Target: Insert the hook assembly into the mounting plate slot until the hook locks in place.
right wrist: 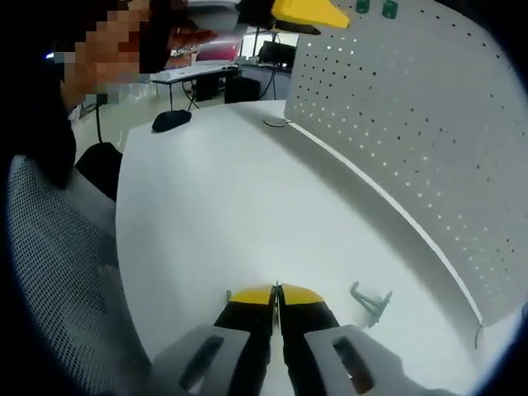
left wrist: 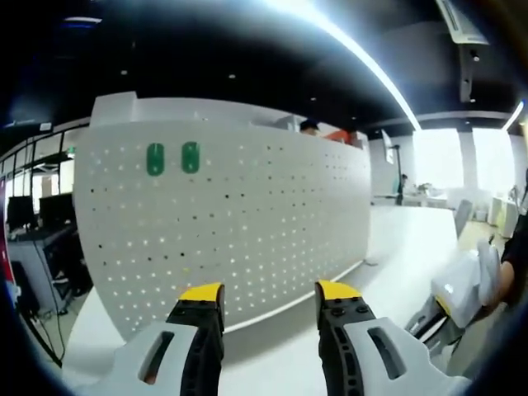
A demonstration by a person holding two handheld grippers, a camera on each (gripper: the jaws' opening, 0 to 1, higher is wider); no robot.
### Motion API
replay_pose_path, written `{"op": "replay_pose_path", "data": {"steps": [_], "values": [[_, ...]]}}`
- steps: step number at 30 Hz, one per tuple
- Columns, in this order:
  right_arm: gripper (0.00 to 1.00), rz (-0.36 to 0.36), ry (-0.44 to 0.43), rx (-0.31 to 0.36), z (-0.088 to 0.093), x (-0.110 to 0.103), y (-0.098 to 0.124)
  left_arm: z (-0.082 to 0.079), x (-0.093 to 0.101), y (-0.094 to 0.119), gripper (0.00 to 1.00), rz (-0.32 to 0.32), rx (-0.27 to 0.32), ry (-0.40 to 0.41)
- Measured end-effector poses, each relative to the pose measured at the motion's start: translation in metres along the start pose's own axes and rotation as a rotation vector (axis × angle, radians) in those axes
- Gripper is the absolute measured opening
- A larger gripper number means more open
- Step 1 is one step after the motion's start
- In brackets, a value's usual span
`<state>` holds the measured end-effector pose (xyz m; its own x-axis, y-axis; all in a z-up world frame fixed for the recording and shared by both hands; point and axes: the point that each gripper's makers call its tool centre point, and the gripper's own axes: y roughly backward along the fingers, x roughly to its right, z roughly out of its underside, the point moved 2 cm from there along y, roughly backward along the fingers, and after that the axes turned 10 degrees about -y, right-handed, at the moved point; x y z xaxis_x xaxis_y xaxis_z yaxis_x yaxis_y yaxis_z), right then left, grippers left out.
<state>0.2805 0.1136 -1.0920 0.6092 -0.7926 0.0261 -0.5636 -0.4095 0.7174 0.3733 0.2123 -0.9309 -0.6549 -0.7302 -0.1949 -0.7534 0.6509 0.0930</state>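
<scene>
Left tongs (left wrist: 268, 301) wide open, empty | right tongs (right wrist: 277, 295) closed, empty | hook (right wrist: 370, 302) at 3 o'clock on surface (right wrist: 214, 206) | open first, grasp squarely.

An open office with a dark ceiling (left wrist: 206, 49) and a long bright light strip (left wrist: 363, 58). Bright windows (left wrist: 462, 157) at the far side. A white bench (right wrist: 214, 206), a mesh office chair (right wrist: 58, 272), and desks with monitors (left wrist: 41, 214).

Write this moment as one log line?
left tongs open, facing pegboard | right tongs shut, empty | hook lying on table
</scene>
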Motion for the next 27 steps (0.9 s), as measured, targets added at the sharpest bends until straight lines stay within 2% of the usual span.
{"op": "replay_pose_path", "data": {"steps": [5,19,27], "values": [[0.0,0.012,-0.018,0.021,-0.003,0.005,0.003,0.0,0.002,0.0,0.45,0.005,-0.003,-0.003],[0.0,0.017,-0.055,0.021,0.0,0.011,0.009,0.002,0.007,-0.002,0.45,0.017,-0.015,-0.014],[0.0,0.066,-0.103,0.119,-0.016,0.028,0.021,0.002,0.011,-0.003,0.45,0.026,-0.02,-0.022]]}}
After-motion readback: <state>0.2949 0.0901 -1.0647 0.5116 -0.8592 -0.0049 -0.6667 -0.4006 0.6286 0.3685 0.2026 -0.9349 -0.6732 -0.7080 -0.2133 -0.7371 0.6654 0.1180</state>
